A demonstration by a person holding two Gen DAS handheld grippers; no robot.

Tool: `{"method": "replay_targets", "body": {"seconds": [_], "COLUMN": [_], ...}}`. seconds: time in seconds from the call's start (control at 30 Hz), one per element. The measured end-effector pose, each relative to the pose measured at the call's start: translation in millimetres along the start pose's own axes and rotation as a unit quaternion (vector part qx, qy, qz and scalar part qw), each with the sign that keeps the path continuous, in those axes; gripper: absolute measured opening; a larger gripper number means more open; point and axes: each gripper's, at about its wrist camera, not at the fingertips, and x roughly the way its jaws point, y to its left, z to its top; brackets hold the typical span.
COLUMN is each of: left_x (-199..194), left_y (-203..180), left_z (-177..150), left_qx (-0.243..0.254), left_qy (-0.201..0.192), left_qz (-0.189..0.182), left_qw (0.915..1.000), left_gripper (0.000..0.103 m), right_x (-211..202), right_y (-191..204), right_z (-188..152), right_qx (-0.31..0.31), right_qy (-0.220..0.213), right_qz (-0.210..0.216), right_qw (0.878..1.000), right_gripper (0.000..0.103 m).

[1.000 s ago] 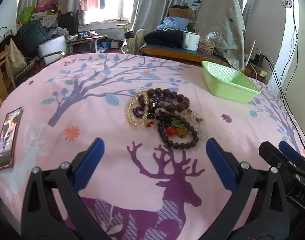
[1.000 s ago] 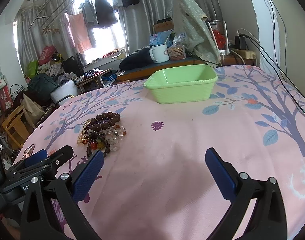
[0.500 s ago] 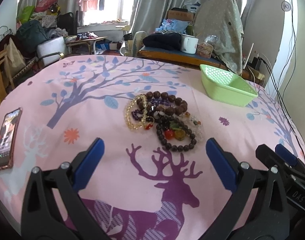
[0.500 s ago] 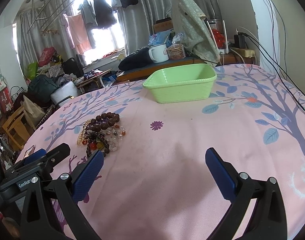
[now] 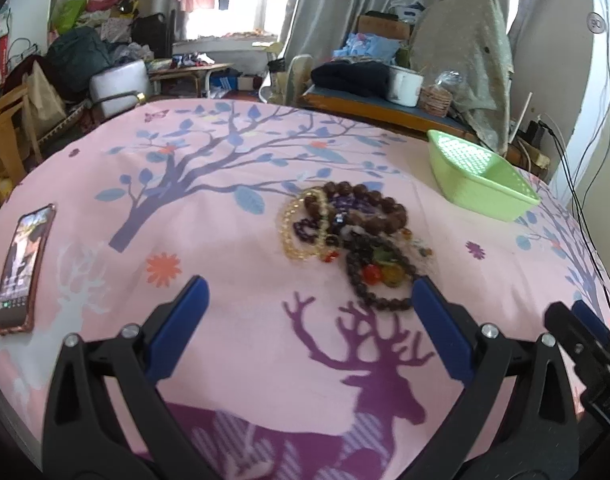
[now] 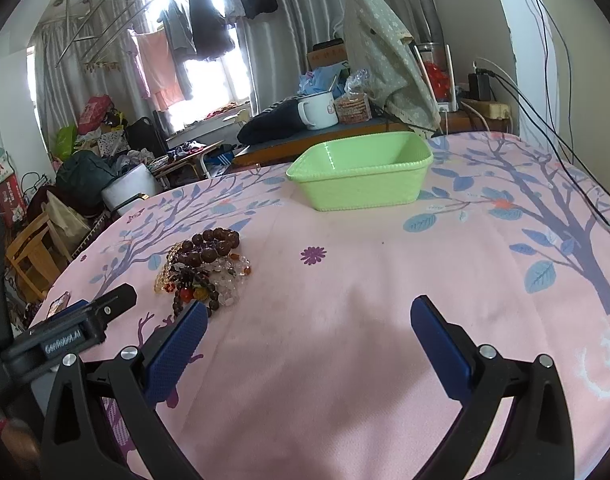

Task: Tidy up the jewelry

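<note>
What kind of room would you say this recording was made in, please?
Most likely a lived-in bedroom or living space at home: a patterned bedsheet covers the work surface, laundry hangs by the curtained window, and piled bags and clothes crowd the far side.

Few readable marks. The left gripper (image 6: 71, 330), seen in the right wrist view at 8 o'clock, carried white lettering that read roughly "GenRobot.AI" on its black body. In the left wrist view a round tag (image 5: 595, 23) on the wall at 2 o'clock showed "90". The right gripper (image 5: 593, 356) at 4 o'clock had white letters on its body, too blurred to read. The phone (image 5: 21, 268) screen at 9 o'clock showed nothing legible.
</note>
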Motion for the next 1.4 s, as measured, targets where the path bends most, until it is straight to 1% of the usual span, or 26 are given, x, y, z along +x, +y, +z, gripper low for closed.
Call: {"method": "replay_targets", "body": {"seconds": [0.1, 0.2, 0.3, 0.37, 0.4, 0.47, 0.5, 0.53, 0.57, 0.6, 0.67, 0.7, 0.73, 0.8, 0.83, 0.93, 1.0, 1.03, 1.07, 1.13, 1.17, 1.23, 1.27, 1.3, 1.33, 1.4], "left_x": [2, 3, 5, 5, 5, 4, 5, 6, 8, 12, 22, 26, 31, 36, 38, 41, 45, 45, 47, 48, 47, 44, 42, 40, 37, 33], "left_y": [25, 44, 56, 59, 59, 59, 58, 58, 56, 55, 54, 54, 53, 51, 51, 50, 51, 52, 53, 54, 55, 55, 54, 52, 50, 44], "left_z": [9, 18, 30, 39, 42, 49, 52, 54, 56, 58, 63, 65, 67, 69, 69, 67, 66, 65, 64, 64, 64, 65, 67, 67, 68, 69], "left_qx": [-0.014, -0.010, 0.006, 0.015, 0.016, 0.016, 0.018, 0.019, 0.019, 0.020, 0.024, 0.027, 0.031, 0.043, 0.049, 0.061, 0.063, 0.064, 0.064, 0.063, 0.061, 0.057, 0.057, 0.058, 0.060, 0.065], "left_qy": [0.003, 0.004, 0.001, -0.002, -0.004, -0.008, -0.008, -0.007, -0.004, 0.002, 0.022, 0.030, 0.038, 0.044, 0.043, 0.046, 0.052, 0.054, 0.057, 0.058, 0.056, 0.050, 0.046, 0.042, 0.039, 0.036], "left_qz": [0.009, 0.027, 0.053, 0.059, 0.055, 0.032, 0.021, 0.008, -0.002, -0.011, -0.036, -0.043, -0.049, -0.056, -0.054, -0.055, -0.056, -0.056, -0.056, -0.055, -0.055, -0.058, -0.059, -0.061, -0.064, -0.074], "left_qw": [0.9999, 0.9996, 0.9986, 0.9981, 0.9983, 0.9993, 0.9996, 0.9998, 0.9998, 0.9997, 0.9988, 0.9983, 0.9976, 0.9965, 0.9964, 0.9955, 0.9950, 0.9949, 0.9947, 0.9948, 0.9950, 0.9954, 0.9956, 0.9956, 0.9953, 0.9945], "left_gripper": [0.098, 0.098, 0.098, 0.098, 0.098, 0.098, 0.098, 0.095, 0.092, 0.087, 0.079, 0.071, 0.065, 0.063, 0.063, 0.064, 0.064, 0.064, 0.064, 0.064, 0.064, 0.064, 0.064, 0.064, 0.064, 0.064], "right_x": [-3, -2, 3, 4, 4, 9, 11, 19, 24, 32, 60, 75, 100, 122, 142, 172, 196, 197, 196, 185, 167, 142, 122, 112, 92, 82], "right_y": [4, 12, 21, 27, 29, 36, 37, 41, 42, 43, 47, 47, 49, 54, 64, 72, 76, 75, 78, 77, 77, 83, 87, 91, 93, 93], "right_z": [6, 13, 31, 50, 59, 80, 82, 90, 91, 93, 97, 97, 98, 96, 94, 89, 81, 80, 82, 92, 103, 117, 125, 129, 136, 141], "right_qx": [-0.015, -0.040, -0.064, -0.074, -0.076, -0.076, -0.076, -0.076, -0.075, -0.074, -0.064, -0.053, -0.032, -0.029, -0.042, -0.060, -0.050, -0.050, -0.056, -0.057, -0.063, -0.086, -0.109, -0.122, -0.139, -0.145], "right_qy": [-0.008, -0.010, -0.008, -0.015, -0.018, -0.012, -0.009, 0.008, 0.017, 0.031, 0.078, 0.102, 0.142, 0.170, 0.190, 0.221, 0.270, 0.276, 0.273, 0.251, 0.221, 0.179, 0.145, 0.124, 0.093, 0.075], "right_qz": [-0.001, 0.006, 0.022, 0.034, 0.043, 0.072, 0.078, 0.095, 0.103, 0.113, 0.131, 0.139, 0.154, 0.157, 0.149, 0.133, 0.151, 0.156, 0.151, 0.149, 0.152, 0.151, 0.143, 0.137, 0.129, 0.129], "right_qw": [1.000, 0.999, 0.998, 0.997, 0.996, 0.994, 0.994, 0.993, 0.992, 0.990, 0.986, 0.984, 0.977, 0.972, 0.970, 0.964, 0.950, 0.947, 0.948, 0.955, 0.961, 0.968, 0.973, 0.975, 0.977, 0.978], "right_gripper": [0.077, 0.077, 0.077, 0.076, 0.074, 0.061, 0.048, 0.034, 0.028, 0.019, 0.013, 0.009, 0.004, 0.002, 0.002, 0.001, 0.000, 0.000, 0.000, 0.000, 0.000, 0.000, 0.000, 0.000, 0.000, 0.000]}}
